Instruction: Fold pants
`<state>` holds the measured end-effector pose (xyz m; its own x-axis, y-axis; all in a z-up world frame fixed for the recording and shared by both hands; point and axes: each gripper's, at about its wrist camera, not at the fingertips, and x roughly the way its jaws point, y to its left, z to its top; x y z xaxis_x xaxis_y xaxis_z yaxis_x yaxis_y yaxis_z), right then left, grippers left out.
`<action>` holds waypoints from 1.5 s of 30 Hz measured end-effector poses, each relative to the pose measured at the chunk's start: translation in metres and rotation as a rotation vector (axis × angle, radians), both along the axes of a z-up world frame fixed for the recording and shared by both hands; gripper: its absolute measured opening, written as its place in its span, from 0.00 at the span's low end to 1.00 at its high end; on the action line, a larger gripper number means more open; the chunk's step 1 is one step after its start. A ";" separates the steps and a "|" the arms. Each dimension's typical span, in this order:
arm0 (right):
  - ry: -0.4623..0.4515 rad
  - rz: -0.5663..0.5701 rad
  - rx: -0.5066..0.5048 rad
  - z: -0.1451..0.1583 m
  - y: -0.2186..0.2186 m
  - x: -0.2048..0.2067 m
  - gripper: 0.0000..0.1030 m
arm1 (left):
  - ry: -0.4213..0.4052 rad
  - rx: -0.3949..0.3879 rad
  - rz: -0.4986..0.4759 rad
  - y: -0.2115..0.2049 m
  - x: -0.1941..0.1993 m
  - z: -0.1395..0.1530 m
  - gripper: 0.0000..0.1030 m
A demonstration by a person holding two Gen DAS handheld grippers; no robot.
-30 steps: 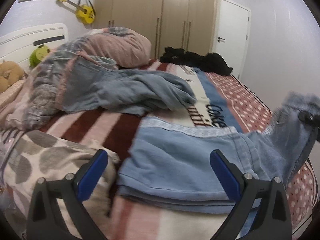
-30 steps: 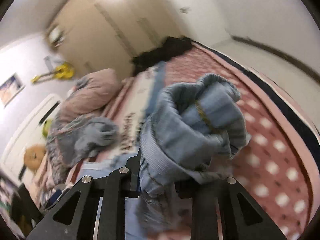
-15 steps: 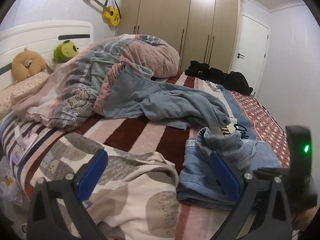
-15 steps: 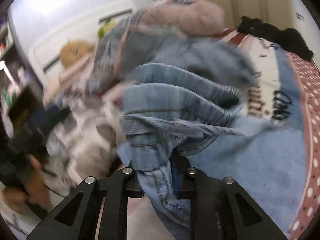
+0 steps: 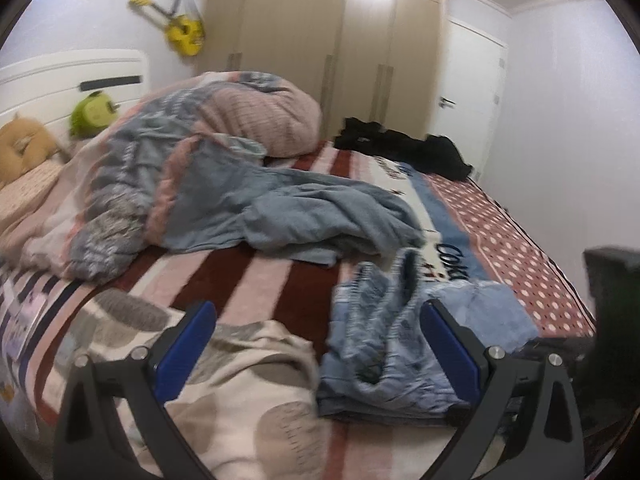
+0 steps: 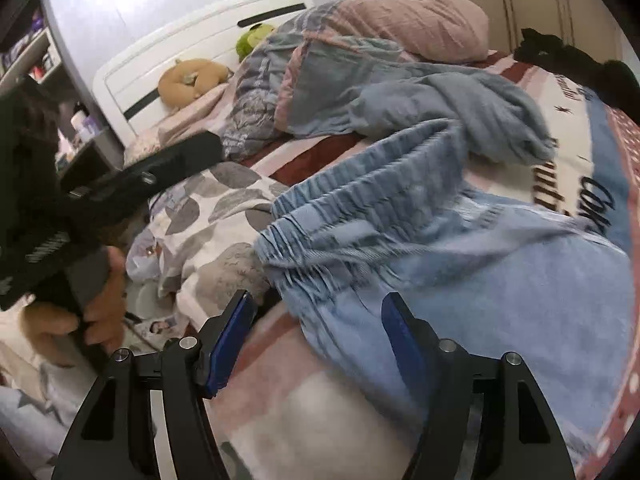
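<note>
The light blue denim pants [image 5: 392, 340] lie in a folded bundle on the striped bedspread [image 5: 264, 276], with the gathered waistband on top. My left gripper [image 5: 317, 307] hangs open over the bed's near edge; its right blue pad is in front of the pants and nothing is gripped. My right gripper [image 6: 317, 304] points down at the pants [image 6: 440, 260]. Its jaws are opening; the edge of the denim lies between them and the pads stand clear of it. In the right wrist view a hand [image 6: 100, 304] holds the left gripper's black body [image 6: 120, 192].
A crumpled grey-blue garment [image 5: 304, 216] lies behind the pants, next to a bunched pink and grey quilt [image 5: 180, 152]. Black clothes [image 5: 404, 148] sit at the far end. A leaf-patterned blanket [image 5: 248, 392] covers the near corner. Plush toys [image 5: 92, 112] rest by the headboard.
My right gripper swung the held end of the pants over onto the rest, then opened and let go. The left gripper shifted slightly; its jaws stayed open.
</note>
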<state>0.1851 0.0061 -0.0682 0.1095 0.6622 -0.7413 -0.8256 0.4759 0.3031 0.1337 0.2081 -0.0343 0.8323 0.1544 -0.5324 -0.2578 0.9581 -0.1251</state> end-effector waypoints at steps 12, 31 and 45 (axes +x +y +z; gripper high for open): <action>0.042 -0.342 0.090 0.016 -0.116 0.040 0.62 | 0.194 0.145 -0.009 -0.021 0.097 -0.042 0.91; 0.282 -0.508 0.126 -0.029 -0.174 0.085 0.70 | 0.201 -0.029 -0.039 0.028 0.083 -0.030 0.87; 0.390 -0.339 0.180 -0.062 -0.122 0.086 0.26 | 0.329 -0.230 -0.272 0.016 0.105 -0.062 0.88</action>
